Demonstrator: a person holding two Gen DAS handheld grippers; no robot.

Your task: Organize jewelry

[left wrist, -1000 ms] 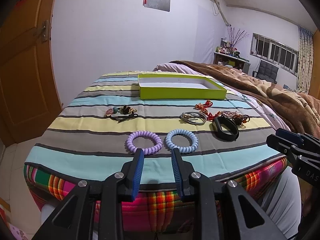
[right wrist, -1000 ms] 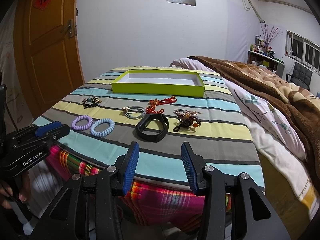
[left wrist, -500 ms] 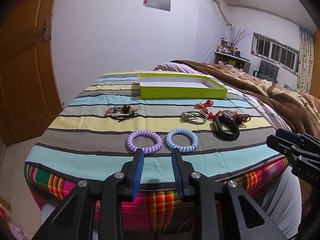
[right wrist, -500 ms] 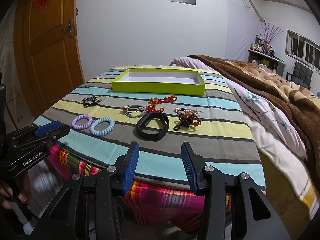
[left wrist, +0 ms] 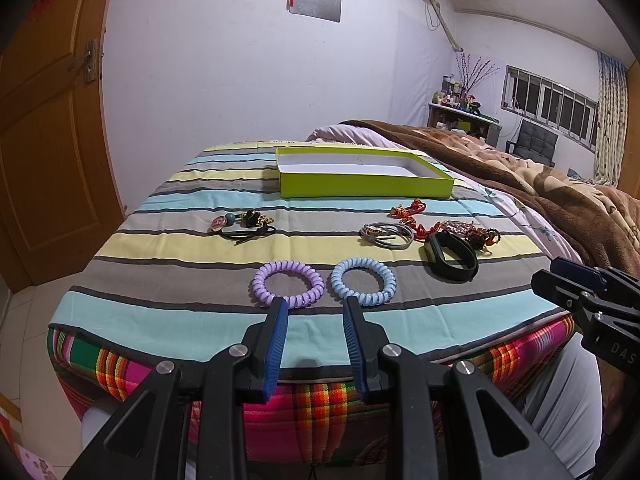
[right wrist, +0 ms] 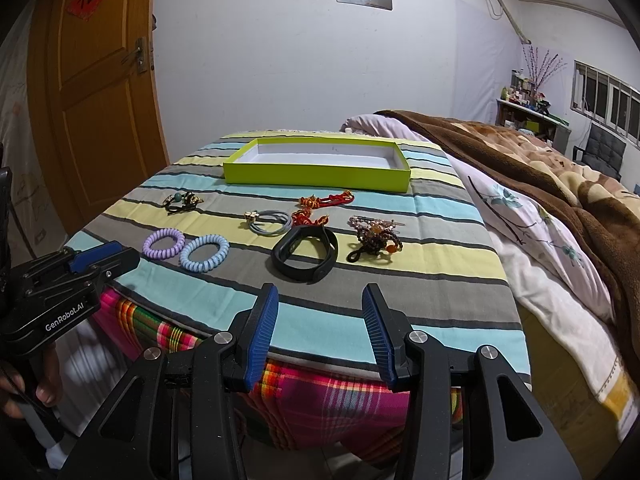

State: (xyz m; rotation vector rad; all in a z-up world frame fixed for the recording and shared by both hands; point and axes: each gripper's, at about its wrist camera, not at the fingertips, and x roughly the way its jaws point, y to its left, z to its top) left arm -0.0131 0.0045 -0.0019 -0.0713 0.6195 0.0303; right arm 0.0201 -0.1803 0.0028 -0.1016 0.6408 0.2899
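Left wrist view: the purple spiral hair tie [left wrist: 288,283] lies just past the left fingertip of the left gripper [left wrist: 314,308], and the blue spiral hair tie [left wrist: 363,281] lies just past its right fingertip, the two rings side by side and close together on the striped cloth [left wrist: 160,256] of the bed. The left gripper's jaws stand apart with nothing between them. Ahead and to its right lie the grey hair ties [left wrist: 387,234], the black wristband [left wrist: 451,255] tilted on its edge, the red knotted cord [left wrist: 408,212] and the beaded brown piece [left wrist: 476,234], bunched near one another. Ahead and to its left sits a small cluster of charms on a black tie [left wrist: 244,224], well apart from the rest. Farthest ahead is the green tray [left wrist: 366,186], its white floor bare.

In the right wrist view the right gripper [right wrist: 320,304] hovers over the near edge of the bed, jaws spread wide and holding nothing, with the black wristband [right wrist: 305,253] straight ahead, near its fingertips. The beaded brown piece [right wrist: 374,238] is just right of that band. The left gripper [right wrist: 94,258] shows at the left edge, a hand [right wrist: 24,390] wrapped round its handle.
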